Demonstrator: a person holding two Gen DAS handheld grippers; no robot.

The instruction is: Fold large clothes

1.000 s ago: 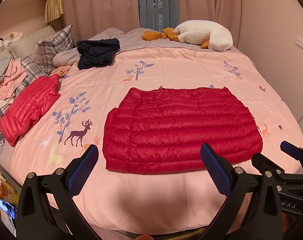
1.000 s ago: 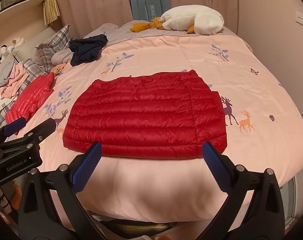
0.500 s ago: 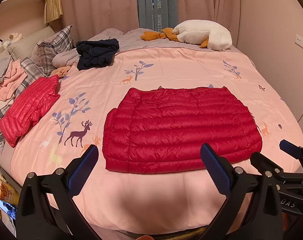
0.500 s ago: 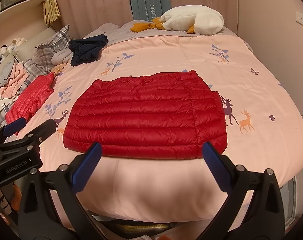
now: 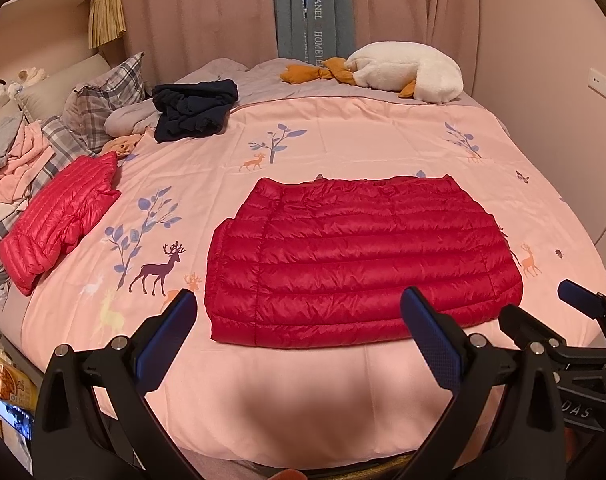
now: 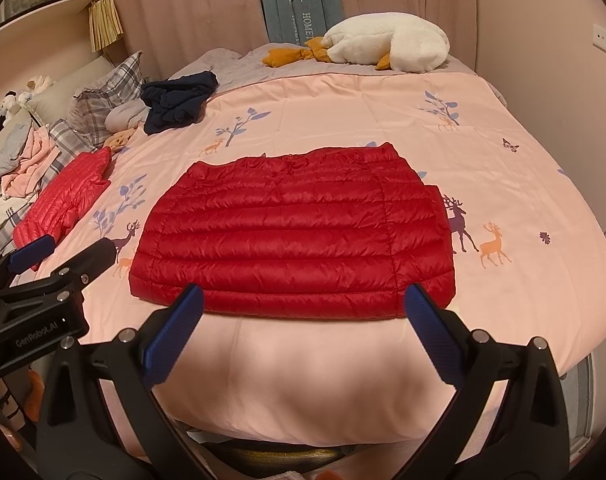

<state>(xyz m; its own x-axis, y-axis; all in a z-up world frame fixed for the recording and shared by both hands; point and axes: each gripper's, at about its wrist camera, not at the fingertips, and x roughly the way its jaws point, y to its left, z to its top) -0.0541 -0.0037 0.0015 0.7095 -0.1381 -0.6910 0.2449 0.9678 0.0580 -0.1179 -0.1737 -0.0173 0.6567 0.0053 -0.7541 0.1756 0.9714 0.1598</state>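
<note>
Only rightward: red jacket's (image 6: 291, 236) stepped edge; both grippers (image 5: 299, 332) (image 6: 303, 320) agape, empty.

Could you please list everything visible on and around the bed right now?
Puffer jacket: one, deep red, folded flat at the bed's near middle.
Second puffer jacket: one, lighter red, bundled at the left edge.
Dark garment: one, navy, crumpled near the pillows.
Duvet cover: one, pink with deer and tree prints, covering the bed.
Plush goose: one, white with orange beak and feet, at the far end.
Plaid pillow: one, grey check, far left.
Pile of clothes: pink and grey, far left.
Curtains: pink, behind the bed.
Left gripper: black with blue pads, open, empty.
Right gripper: same, open, empty.
</note>
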